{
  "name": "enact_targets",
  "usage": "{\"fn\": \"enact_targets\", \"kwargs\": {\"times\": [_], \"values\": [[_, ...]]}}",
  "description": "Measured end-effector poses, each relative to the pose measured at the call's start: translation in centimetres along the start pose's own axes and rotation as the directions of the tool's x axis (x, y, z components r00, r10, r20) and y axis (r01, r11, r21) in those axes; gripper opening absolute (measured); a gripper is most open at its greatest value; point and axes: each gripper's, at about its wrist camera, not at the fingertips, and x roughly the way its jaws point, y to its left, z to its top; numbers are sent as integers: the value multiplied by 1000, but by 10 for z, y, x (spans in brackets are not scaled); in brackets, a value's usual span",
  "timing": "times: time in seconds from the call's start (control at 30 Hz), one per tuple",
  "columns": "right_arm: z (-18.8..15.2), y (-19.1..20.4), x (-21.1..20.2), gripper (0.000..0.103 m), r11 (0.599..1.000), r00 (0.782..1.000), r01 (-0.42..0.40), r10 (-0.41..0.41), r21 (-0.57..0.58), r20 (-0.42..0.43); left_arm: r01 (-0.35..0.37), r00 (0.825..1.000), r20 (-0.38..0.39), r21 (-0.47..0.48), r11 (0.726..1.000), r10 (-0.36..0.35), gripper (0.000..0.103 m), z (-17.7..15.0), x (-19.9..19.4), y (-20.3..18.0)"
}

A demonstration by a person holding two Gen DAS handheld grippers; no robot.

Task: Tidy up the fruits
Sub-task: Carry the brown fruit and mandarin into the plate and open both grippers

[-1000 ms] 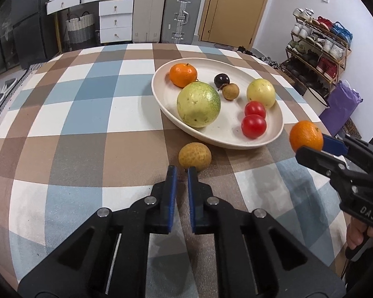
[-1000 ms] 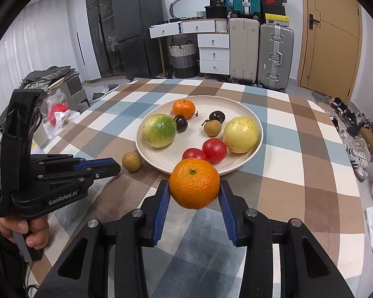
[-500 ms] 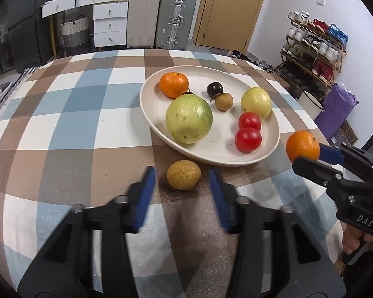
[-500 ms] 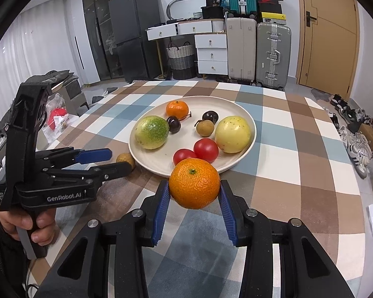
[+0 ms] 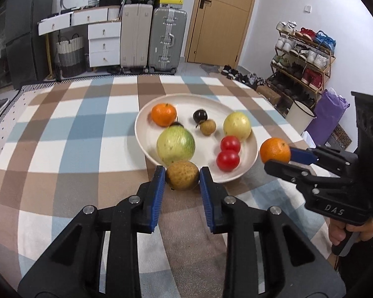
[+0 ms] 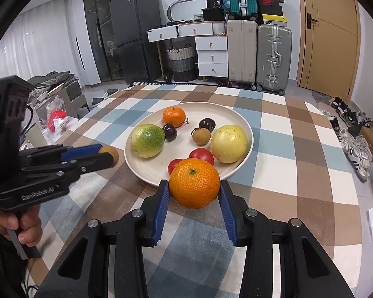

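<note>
A cream plate [image 5: 248,159] [image 6: 243,124] on the checked tablecloth holds an orange [image 5: 163,114], a big green fruit [image 5: 175,145], a yellow fruit [image 5: 237,125], two red tomatoes [image 5: 227,160], a dark plum and a small brown fruit. My left gripper [image 5: 182,176] has its blue pads on both sides of a brown rough-skinned fruit [image 5: 182,175] [image 6: 110,153] just in front of the plate's near rim. My right gripper [image 6: 194,186] is shut on an orange [image 6: 194,182] [image 5: 275,150], held above the table at the plate's right edge.
The table [image 5: 62,149] ends at the left and near edges. Suitcases [image 5: 166,39], white drawers and a door stand behind it. A shoe rack [image 5: 303,57] and a purple bag stand to the right.
My left gripper opened, moved forward to the brown fruit and closed its pads around it. My right gripper with the orange moved slightly nearer the plate.
</note>
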Motion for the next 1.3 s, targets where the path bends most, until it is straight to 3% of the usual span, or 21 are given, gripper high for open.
{"fn": "enact_targets", "kwargs": {"times": [0.53, 1.3], "values": [[34, -10, 14, 40, 1000, 1000, -4, 5, -16, 26, -1, 999, 44, 102, 995, -3, 26, 37, 18, -36], [66, -20, 55, 40, 1000, 999, -26, 26, -4, 33, -23, 999, 37, 80, 997, 20, 26, 56, 60, -26]]}}
